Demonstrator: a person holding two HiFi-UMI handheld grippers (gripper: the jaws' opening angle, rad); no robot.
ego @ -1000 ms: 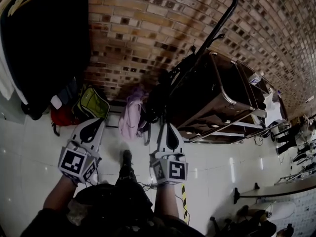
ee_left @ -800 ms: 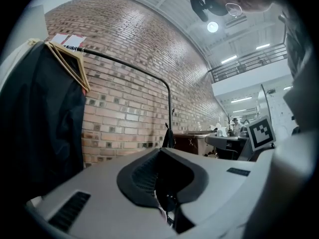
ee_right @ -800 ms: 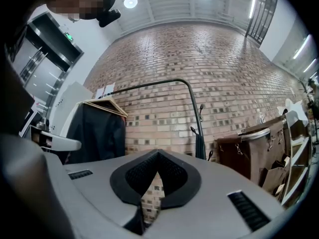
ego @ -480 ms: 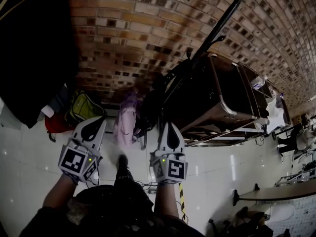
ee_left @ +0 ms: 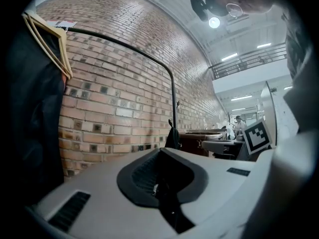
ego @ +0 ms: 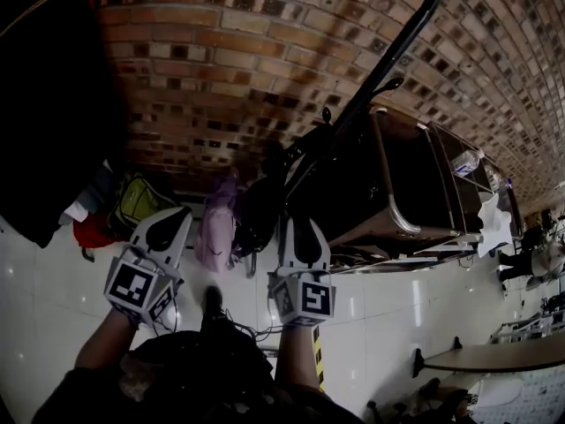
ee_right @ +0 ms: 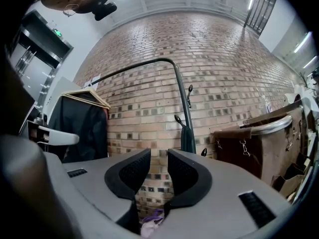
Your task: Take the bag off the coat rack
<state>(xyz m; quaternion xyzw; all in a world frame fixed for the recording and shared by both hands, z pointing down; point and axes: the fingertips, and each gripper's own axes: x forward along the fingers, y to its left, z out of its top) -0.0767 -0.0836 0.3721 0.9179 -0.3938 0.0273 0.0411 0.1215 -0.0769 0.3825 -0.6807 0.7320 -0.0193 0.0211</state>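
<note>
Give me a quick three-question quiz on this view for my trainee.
1. True or false: the dark bag hangs on the coat rack, touched by neither gripper.
2. What hangs on the wooden hanger? A) a dark coat B) a yellow raincoat C) nothing
3. Which gripper's jaws stand apart?
Key: 1 true; 2 A; 3 the right gripper, whose jaws have just been opening with nothing between them, while the left gripper is shut.
</note>
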